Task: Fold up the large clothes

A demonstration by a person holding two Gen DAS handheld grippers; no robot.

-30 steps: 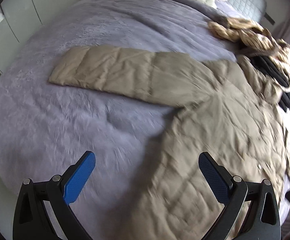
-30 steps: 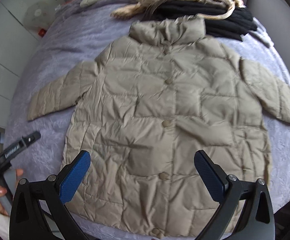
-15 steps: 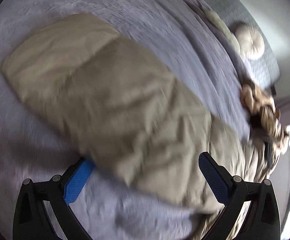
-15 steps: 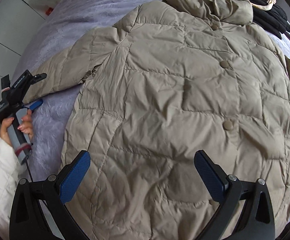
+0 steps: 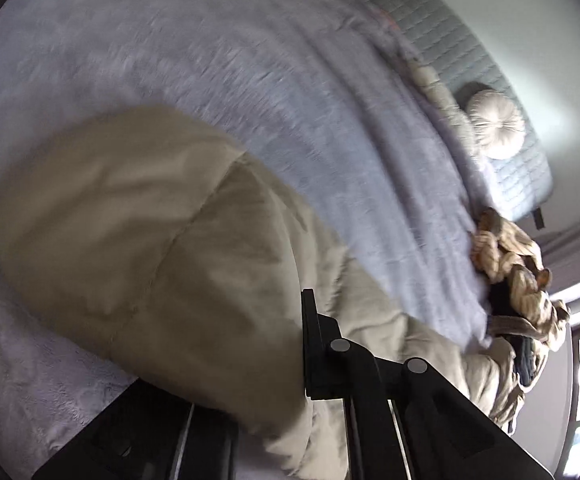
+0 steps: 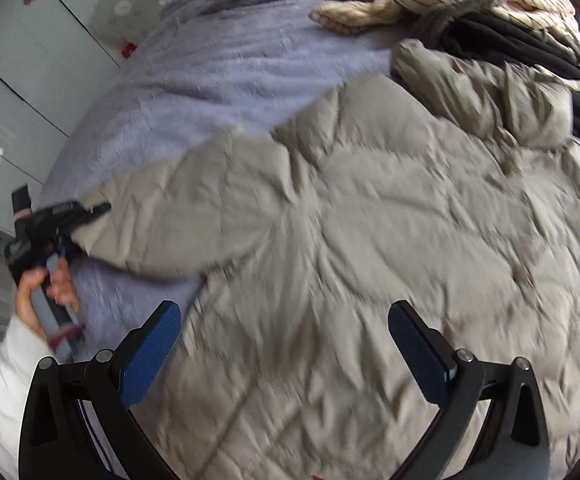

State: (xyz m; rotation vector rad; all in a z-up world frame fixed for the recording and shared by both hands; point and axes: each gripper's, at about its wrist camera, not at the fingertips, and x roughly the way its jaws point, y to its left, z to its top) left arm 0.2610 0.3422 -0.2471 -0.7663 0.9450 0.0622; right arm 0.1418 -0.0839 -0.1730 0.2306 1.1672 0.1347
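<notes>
A tan quilted puffer jacket (image 6: 370, 240) lies front up on the lavender bed cover (image 6: 218, 80). In the left wrist view its left sleeve (image 5: 130, 240) fills the foreground. My left gripper (image 5: 286, 396) is shut on the sleeve's cuff end; the fabric bunches between the jaws and hides one finger. The right wrist view also shows the left gripper (image 6: 66, 220) at the cuff. My right gripper (image 6: 286, 356) is open and empty, hovering over the jacket's lower left side.
A pile of striped beige and black clothes (image 6: 490, 12) lies beside the jacket's collar. A round white cushion (image 5: 496, 124) and a grey quilted headboard (image 5: 450, 52) stand at the bed's head. White cabinets (image 6: 22, 72) and a fan (image 6: 120, 12) are at the left.
My left gripper has moved down onto the sleeve and closed on its cuff. My right gripper has shifted left and lower over the jacket, staying open.
</notes>
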